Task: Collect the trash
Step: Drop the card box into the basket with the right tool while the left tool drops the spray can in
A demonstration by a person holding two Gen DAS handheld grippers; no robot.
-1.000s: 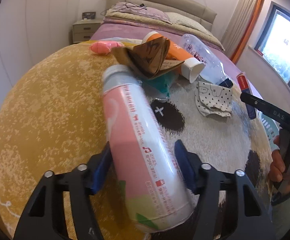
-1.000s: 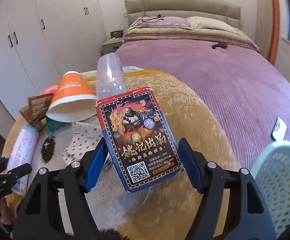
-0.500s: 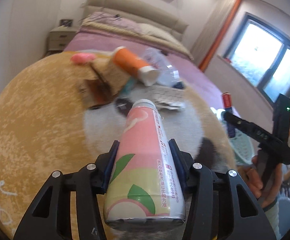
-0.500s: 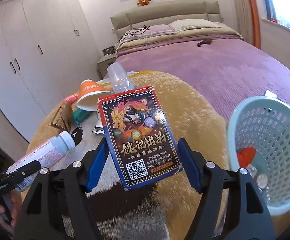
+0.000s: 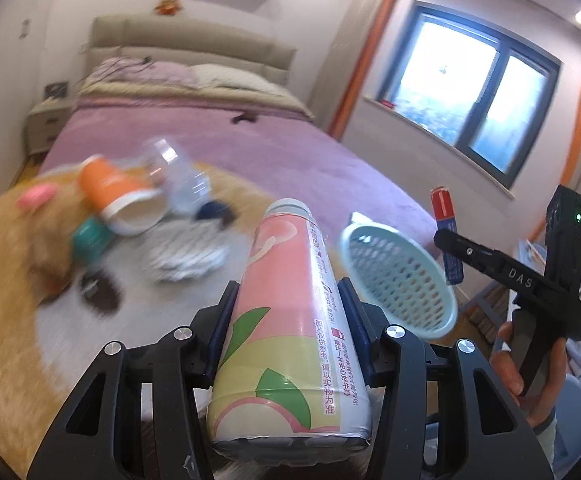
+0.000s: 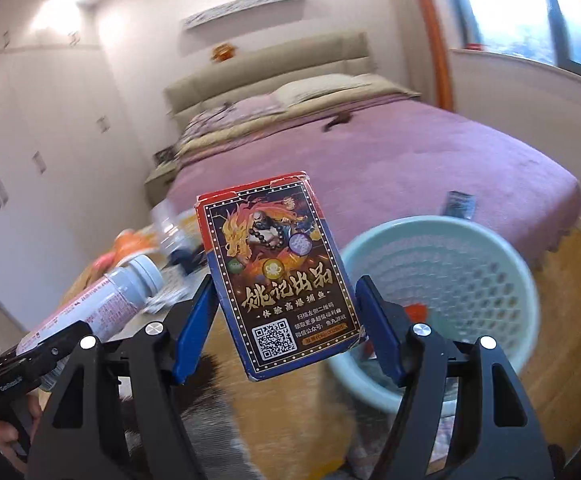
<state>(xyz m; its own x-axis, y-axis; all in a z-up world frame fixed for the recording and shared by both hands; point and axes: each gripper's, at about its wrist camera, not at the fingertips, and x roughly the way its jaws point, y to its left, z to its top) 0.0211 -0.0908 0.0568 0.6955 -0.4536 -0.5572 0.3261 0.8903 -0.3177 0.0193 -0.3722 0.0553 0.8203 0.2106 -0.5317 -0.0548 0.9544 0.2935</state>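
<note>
While clamped: bottle point(image 5: 290, 320), card box point(image 6: 282, 276).

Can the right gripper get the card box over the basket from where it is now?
Probably yes. The right gripper is shut on the card box, and the pale green basket sits open just ahead to its right, with nothing visible between them.

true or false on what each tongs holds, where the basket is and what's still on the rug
1. The left tongs grip a pink bottle. True.
2. The right tongs are empty. False: they grip a card box.
3. The basket is mint green and perforated. True.
4. The orange cup stands upright. False: it lies on its side on the rug.
5. The basket sits on the bed. False: it is on the floor.
</note>
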